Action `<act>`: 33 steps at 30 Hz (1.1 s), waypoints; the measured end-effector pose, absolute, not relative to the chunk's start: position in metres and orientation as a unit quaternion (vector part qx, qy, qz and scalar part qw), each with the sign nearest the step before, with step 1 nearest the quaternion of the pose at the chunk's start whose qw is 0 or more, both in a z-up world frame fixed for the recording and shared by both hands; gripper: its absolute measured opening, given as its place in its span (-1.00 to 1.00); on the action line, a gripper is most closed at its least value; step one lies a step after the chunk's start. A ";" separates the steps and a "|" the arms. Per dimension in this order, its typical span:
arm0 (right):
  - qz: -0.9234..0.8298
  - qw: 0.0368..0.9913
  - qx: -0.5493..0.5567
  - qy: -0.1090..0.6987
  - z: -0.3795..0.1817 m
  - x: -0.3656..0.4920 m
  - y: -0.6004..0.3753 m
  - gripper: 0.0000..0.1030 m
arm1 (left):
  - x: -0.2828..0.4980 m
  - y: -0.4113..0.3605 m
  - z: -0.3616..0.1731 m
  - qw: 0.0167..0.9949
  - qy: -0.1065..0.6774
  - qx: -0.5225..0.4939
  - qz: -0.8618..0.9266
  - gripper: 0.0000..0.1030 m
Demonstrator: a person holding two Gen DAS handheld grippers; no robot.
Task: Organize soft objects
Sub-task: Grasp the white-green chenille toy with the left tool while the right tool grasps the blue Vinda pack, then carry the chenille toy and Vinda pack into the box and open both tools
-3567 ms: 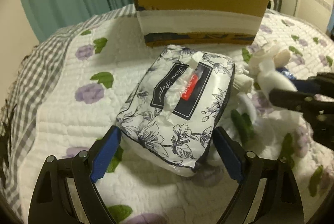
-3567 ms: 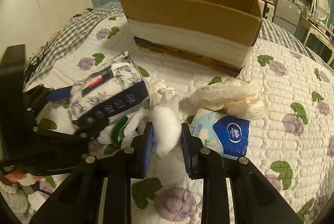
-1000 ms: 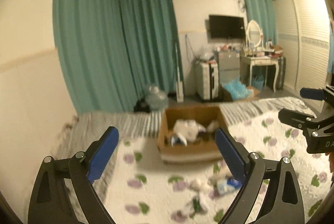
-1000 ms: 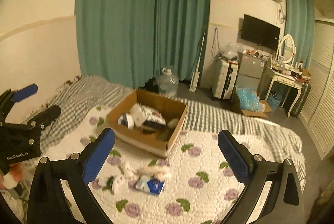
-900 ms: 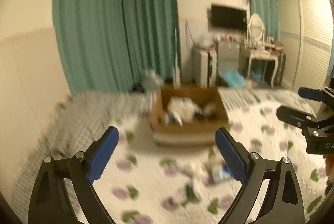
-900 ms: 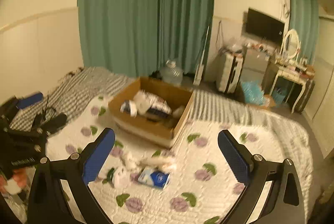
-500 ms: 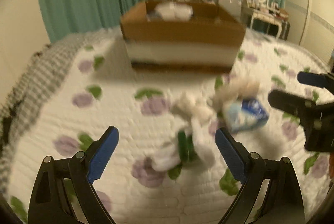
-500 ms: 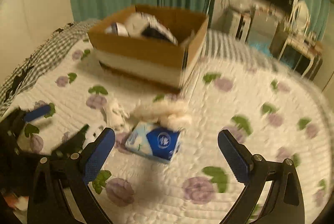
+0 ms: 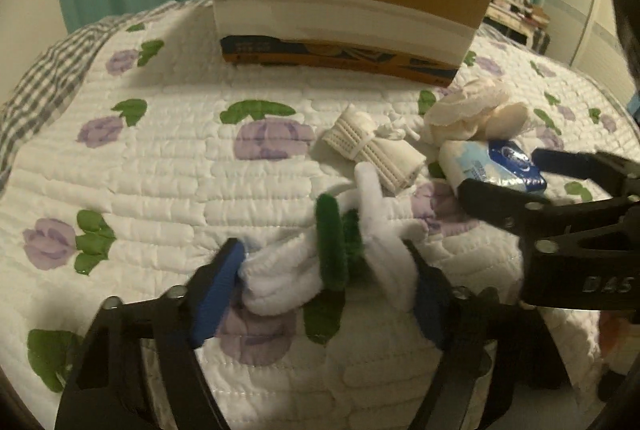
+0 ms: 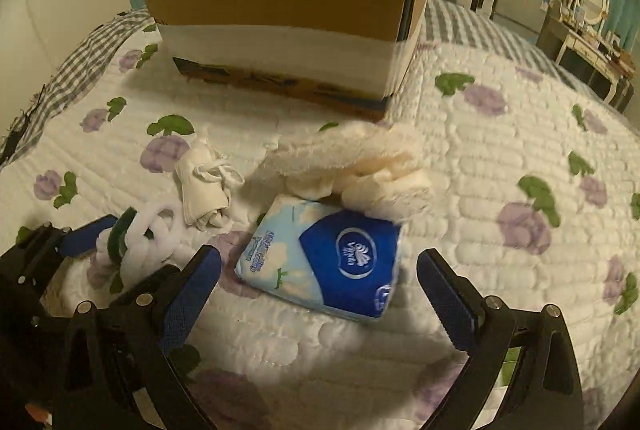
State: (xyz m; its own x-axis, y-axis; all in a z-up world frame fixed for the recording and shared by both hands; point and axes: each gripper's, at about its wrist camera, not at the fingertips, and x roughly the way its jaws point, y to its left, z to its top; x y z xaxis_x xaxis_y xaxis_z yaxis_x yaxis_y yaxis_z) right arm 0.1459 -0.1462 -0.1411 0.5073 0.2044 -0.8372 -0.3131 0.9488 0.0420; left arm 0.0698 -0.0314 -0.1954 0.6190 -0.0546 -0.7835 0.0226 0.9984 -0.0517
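Observation:
A white plush toy with green bands (image 9: 332,254) lies on the quilt between the fingers of my left gripper (image 9: 326,286), whose jaws stand on both sides of it; it also shows in the right wrist view (image 10: 140,234). My right gripper (image 10: 318,294) is open around a blue tissue pack (image 10: 332,254), seen in the left wrist view too (image 9: 492,165). A folded white sock (image 9: 372,149) and a cream fluffy cloth (image 10: 360,161) lie behind them. The cardboard box (image 10: 288,25) stands at the back with things inside.
The quilted bedspread (image 10: 500,133) with purple flowers covers the bed. A grey checked blanket (image 9: 44,77) lies at the left edge. A dresser with a mirror (image 10: 588,17) and a TV stand beyond the bed on the right.
Both grippers have come down from high above the bed to the quilt. The left jaws have narrowed around the plush toy. The right gripper now straddles the tissue pack.

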 end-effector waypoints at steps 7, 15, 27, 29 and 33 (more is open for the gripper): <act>0.147 0.872 -0.026 0.467 -0.139 0.135 -0.153 0.49 | 0.064 -0.024 -0.191 0.902 0.430 -0.025 -0.033 0.14; 0.137 0.878 -0.030 0.457 -0.122 0.103 -0.155 0.48 | 0.053 -0.015 -0.181 0.907 0.420 -0.032 -0.025 0.14; 0.146 0.903 -0.036 0.403 -0.060 0.066 -0.160 0.47 | 0.018 -0.017 -0.120 0.932 0.362 -0.011 -0.024 0.14; 0.150 0.908 -0.033 0.391 -0.042 0.066 -0.162 0.47 | 0.013 -0.019 -0.105 0.936 0.350 -0.012 -0.031 0.14; 0.153 0.921 -0.034 0.356 -0.003 0.069 -0.162 0.47 | 0.011 -0.018 -0.071 0.945 0.324 -0.017 -0.041 0.14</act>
